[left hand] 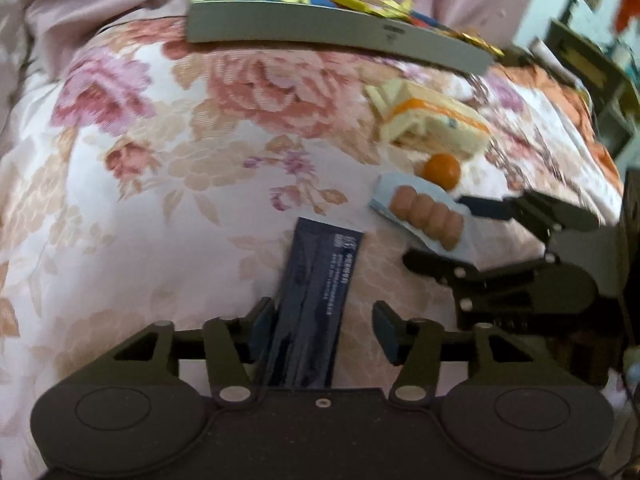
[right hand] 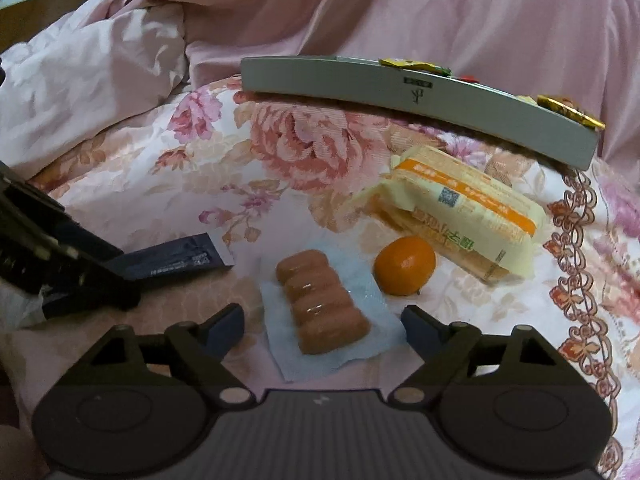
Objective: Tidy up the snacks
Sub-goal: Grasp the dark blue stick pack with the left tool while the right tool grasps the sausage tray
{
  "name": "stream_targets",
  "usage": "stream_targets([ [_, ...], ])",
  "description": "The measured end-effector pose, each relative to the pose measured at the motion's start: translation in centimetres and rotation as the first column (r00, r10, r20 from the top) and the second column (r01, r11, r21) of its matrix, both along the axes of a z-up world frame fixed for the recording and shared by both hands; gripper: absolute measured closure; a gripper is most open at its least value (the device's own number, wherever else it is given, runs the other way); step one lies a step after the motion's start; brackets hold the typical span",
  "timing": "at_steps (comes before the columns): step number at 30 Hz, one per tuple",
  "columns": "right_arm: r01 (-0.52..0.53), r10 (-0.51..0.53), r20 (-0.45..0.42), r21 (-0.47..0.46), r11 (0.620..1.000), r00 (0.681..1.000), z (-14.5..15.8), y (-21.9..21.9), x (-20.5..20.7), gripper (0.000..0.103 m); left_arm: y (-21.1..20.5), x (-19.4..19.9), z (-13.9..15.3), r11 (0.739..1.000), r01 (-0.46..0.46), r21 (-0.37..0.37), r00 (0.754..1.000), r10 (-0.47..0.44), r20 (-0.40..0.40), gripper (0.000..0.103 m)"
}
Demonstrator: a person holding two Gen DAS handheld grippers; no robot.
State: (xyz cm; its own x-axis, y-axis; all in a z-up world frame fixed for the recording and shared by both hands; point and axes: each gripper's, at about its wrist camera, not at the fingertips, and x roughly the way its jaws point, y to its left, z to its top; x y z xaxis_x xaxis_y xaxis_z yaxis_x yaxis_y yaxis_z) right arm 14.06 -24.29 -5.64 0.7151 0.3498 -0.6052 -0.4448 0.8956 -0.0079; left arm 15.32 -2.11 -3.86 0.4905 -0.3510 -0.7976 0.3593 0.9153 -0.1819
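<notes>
The right gripper (right hand: 322, 326), jaws wide and gripping nothing, straddles the clear-wrapped pack of brown sausages (right hand: 322, 300), which lies well in front of the shallow grey tray (right hand: 400, 94). Best to centre it, then close gently.

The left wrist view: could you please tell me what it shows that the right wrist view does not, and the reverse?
Only the left wrist view shows the colourful contents inside the grey tray, the shelves at the far right, and the right gripper from the side, its fingers straddling the sausage pack.

Only the right wrist view shows the crumpled pink sheet behind the tray and the bedspread's patterned border.

Both show the dark sachet between the left gripper's fingers, the orange and the yellow biscuit pack.
</notes>
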Motion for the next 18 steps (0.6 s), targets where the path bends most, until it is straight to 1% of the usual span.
stream_targets([
  [2,0.003,-0.003,0.003,0.001,1.000,1.000,0.0,0.0,0.0,0.020,-0.3,-0.1,-0.1,1.000,0.016,0.022,1.000,-0.016,0.006,0.044],
  [4,0.002,-0.002,0.005,-0.003,1.000,1.000,0.0,0.0,-0.1,0.022,-0.5,-0.2,-0.1,0.999,0.020,0.038,1.000,-0.020,0.013,0.046],
  [6,-0.002,0.002,0.010,-0.014,1.000,1.000,0.0,0.1,-0.3,0.026,-0.5,-0.2,-0.1,0.998,0.010,0.055,1.000,-0.011,0.018,0.055],
  [7,-0.004,0.004,0.010,-0.020,1.000,1.000,0.0,0.2,-0.4,0.029,-0.3,-0.1,-0.1,0.998,-0.002,0.057,1.000,0.001,0.019,0.062],
  [10,-0.004,0.004,0.001,-0.039,0.999,1.000,0.3,0.5,-0.6,0.031,0.4,0.1,-0.1,0.999,-0.040,0.017,0.999,0.040,0.003,0.063],
  [13,-0.003,0.002,-0.025,-0.048,0.999,1.000,0.6,0.6,-0.9,0.032,0.8,0.3,-0.1,0.997,-0.077,-0.017,0.997,0.077,-0.011,0.064],
  [16,-0.005,0.001,-0.085,-0.051,0.999,0.996,1.1,0.3,-1.3,0.032,1.2,0.3,-0.2,0.990,-0.129,-0.063,0.991,0.127,-0.032,0.064],
  [18,-0.009,0.003,-0.135,-0.043,0.999,0.991,1.4,0.1,-1.6,0.032,1.2,0.2,-0.2,0.986,-0.146,-0.083,0.989,0.143,-0.045,0.064],
])
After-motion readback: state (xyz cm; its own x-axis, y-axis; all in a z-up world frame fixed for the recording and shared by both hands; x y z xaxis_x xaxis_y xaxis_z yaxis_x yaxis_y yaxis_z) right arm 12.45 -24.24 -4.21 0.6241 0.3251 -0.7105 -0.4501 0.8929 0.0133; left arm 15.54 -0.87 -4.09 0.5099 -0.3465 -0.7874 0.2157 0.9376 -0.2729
